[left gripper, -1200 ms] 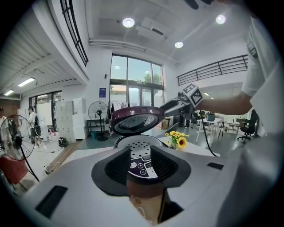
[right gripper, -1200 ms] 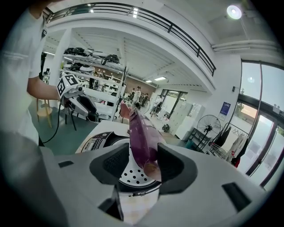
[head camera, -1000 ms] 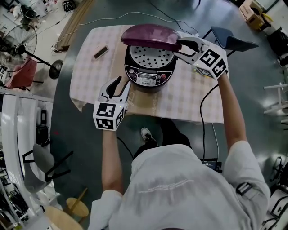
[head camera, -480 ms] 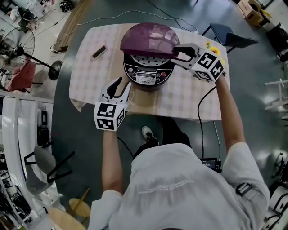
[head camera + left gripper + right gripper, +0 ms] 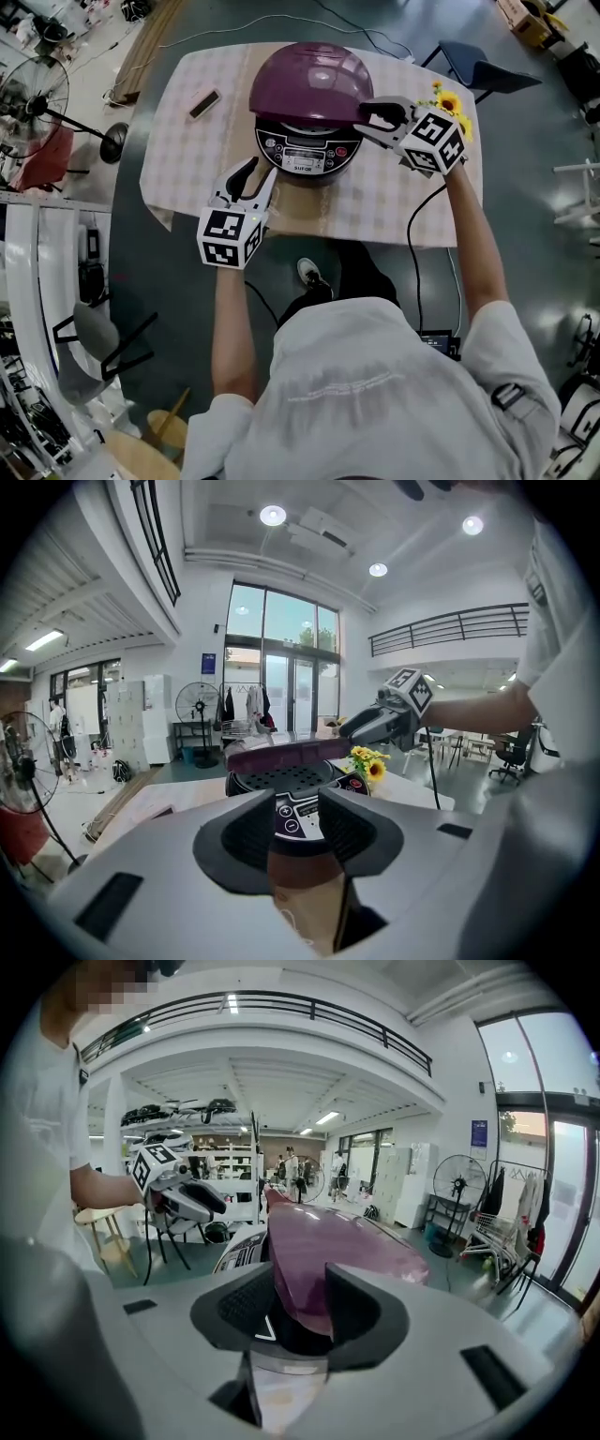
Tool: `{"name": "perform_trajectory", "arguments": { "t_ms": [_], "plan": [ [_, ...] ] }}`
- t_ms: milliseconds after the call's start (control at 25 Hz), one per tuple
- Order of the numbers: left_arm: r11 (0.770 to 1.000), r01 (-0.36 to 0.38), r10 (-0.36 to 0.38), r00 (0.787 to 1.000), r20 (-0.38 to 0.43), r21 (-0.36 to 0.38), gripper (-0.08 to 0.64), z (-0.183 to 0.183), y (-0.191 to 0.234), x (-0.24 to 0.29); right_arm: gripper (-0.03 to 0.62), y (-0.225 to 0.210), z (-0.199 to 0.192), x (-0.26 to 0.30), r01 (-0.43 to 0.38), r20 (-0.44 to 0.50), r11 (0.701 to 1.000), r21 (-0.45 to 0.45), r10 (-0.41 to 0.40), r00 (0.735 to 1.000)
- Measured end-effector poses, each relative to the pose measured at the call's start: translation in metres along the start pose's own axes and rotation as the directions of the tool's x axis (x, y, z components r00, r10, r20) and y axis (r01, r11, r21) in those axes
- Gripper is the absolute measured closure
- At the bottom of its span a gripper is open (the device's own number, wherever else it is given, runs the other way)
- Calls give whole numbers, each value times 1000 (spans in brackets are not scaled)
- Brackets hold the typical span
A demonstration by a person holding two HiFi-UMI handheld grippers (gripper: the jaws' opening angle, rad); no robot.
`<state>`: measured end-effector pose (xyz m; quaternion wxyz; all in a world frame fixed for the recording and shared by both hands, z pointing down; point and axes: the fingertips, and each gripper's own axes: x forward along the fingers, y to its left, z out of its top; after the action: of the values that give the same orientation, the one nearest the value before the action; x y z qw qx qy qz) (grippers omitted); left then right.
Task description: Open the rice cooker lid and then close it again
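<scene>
The right gripper (image 5: 298,1312) has its jaws set on the right-hand rim of the purple lid (image 5: 337,1251), one pad on each face of the rim. These jaws have just been closing, with the rim between them. The left gripper (image 5: 302,827) has its jaws a narrow way apart with nothing between them; the control panel shows through the gap.

In the head view, the right gripper (image 5: 370,112) meets the lid (image 5: 309,80) from the right. The lid stands low over the rice cooker (image 5: 305,155) but is not seated: the left gripper view shows a gap at the front, with a perforated tray under it.

The left gripper (image 5: 251,173) sits near and left of the cooker, apart from it. The cooker stands at the far middle of the checked table (image 5: 187,141). Sunflowers (image 5: 448,101) lie at the far right, and a small oblong object (image 5: 204,103) at the far left.
</scene>
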<state>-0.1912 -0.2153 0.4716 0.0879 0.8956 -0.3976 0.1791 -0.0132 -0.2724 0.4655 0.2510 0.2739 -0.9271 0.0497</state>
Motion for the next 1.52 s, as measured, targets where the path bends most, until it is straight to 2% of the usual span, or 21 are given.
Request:
{"name": "perform_trajectory", "arguments": {
  "t_ms": [440, 720, 920, 1360, 1520],
  "plan": [
    [1000, 24, -24, 1000, -15, -8, 405, -6, 0, 15, 414, 11, -32, 16, -29, -67, 999, 34, 31, 997],
    [999, 41, -42, 999, -25, -19, 405, -11, -1, 23, 438, 11, -41, 22, -12, -85, 997, 70, 18, 996],
    [999, 45, -46, 998, -41, -26, 405, -18, -1, 24, 468, 8, -43, 23, 6, -87, 997, 71, 0, 996],
    [998, 45, -46, 998, -41, -34, 405, -21, 2, 28, 469, 9, -47, 29, 31, -186, 999, 42, -22, 982],
    [998, 49, -51, 998, -38, -35, 405, -20, 0, 30, 469, 10, -48, 29, 31, -192, 999, 43, -22, 981]
  ]
}}
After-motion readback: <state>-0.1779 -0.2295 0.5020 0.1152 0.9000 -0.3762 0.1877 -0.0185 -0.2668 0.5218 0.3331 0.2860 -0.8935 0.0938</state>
